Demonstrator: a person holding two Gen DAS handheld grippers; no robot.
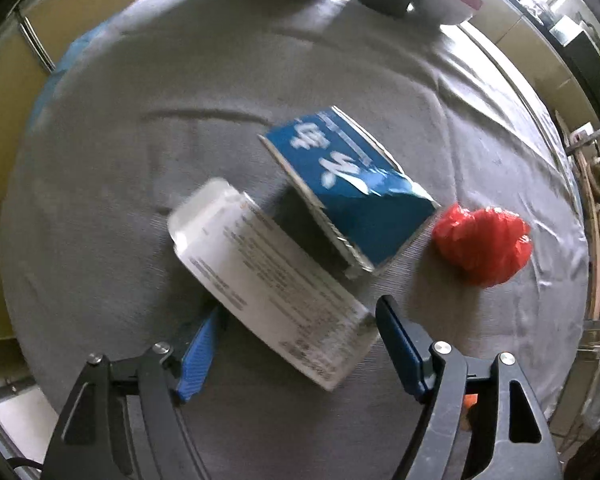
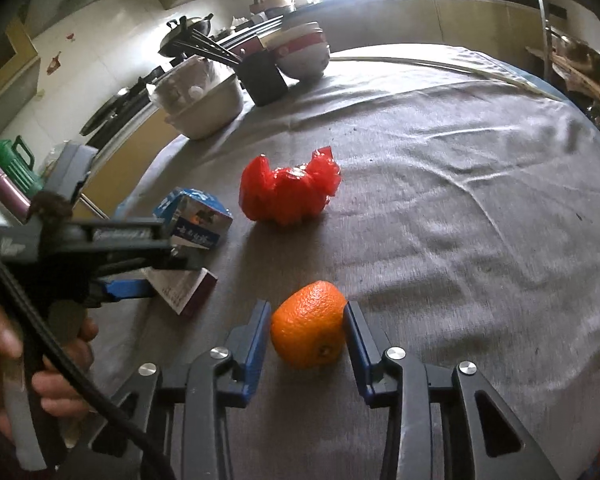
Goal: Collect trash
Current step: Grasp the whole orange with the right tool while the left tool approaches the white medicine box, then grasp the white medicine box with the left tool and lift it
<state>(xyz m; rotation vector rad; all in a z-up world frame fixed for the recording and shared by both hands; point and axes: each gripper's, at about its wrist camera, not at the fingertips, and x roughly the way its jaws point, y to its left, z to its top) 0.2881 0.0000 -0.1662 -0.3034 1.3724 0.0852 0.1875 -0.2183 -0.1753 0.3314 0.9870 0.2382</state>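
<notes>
Left gripper [image 1: 296, 328]: points steeply down at the table; jaws spread to either side of the white box [image 1: 268, 280]. The left blue pad [image 1: 198, 356] is partly hidden under the box edge, so contact there cannot be told; the right pad stands just beside the box's near corner. Not clearly pinching.
White box: lies slanted on the grey cloth [image 1: 140, 160], small print blurred and unreadable.
Blue carton [image 1: 352, 192]: torn open, leaning just right of and behind the white box, touching or overlapping it; which one cannot be told.
Red bag [image 1: 484, 244]: crumpled plastic, right of the carton, apart from it.
Right gripper [image 2: 306, 320]: jaws part-way apart around an orange [image 2: 308, 324]; the right pad touches the peel, the left pad shows a thin gap. Grip not certain.
Hand [image 2: 40, 368]: at the left edge of the right wrist view, holding the left tool's handle; cut off by the frame.
Far edge: white bowls [image 2: 304, 52], a dark holder [image 2: 264, 76] with utensils, a pale tub [image 2: 208, 108]; its contents are hard to make out.
Background: window glare washes out the counter.
</notes>
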